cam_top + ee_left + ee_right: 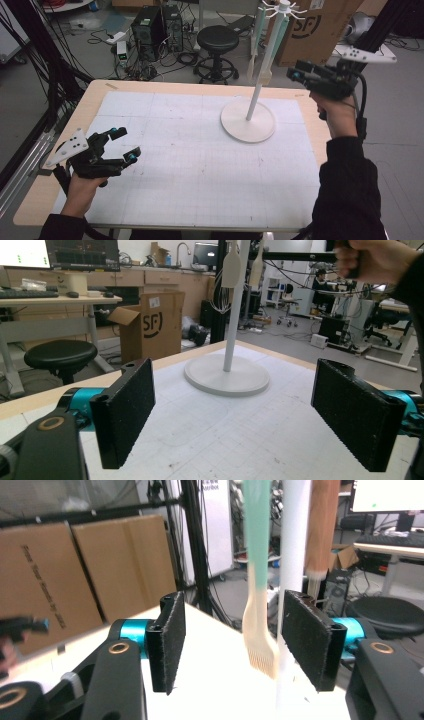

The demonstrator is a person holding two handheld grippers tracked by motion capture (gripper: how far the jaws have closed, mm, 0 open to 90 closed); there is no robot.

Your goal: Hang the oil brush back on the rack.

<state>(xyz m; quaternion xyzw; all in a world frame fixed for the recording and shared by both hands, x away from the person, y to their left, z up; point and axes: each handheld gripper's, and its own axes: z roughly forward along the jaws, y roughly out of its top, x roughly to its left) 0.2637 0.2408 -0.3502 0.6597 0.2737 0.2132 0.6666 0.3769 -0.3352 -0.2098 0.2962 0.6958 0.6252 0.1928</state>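
Left gripper (122,145) low over the table (200,165), jaws wide apart and empty, white stand (248,120) mid-table with a brush (260,630) hanging from it, right gripper (300,70) raised beside it, jaws open, gripping nothing

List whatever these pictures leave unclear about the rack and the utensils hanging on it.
- Rack: its top is cut off by the frame edge in both gripper views.
- Teal-handled brush: its hook is cut off above in the right gripper view.
- Brown utensil: blurred, partly behind the pole.
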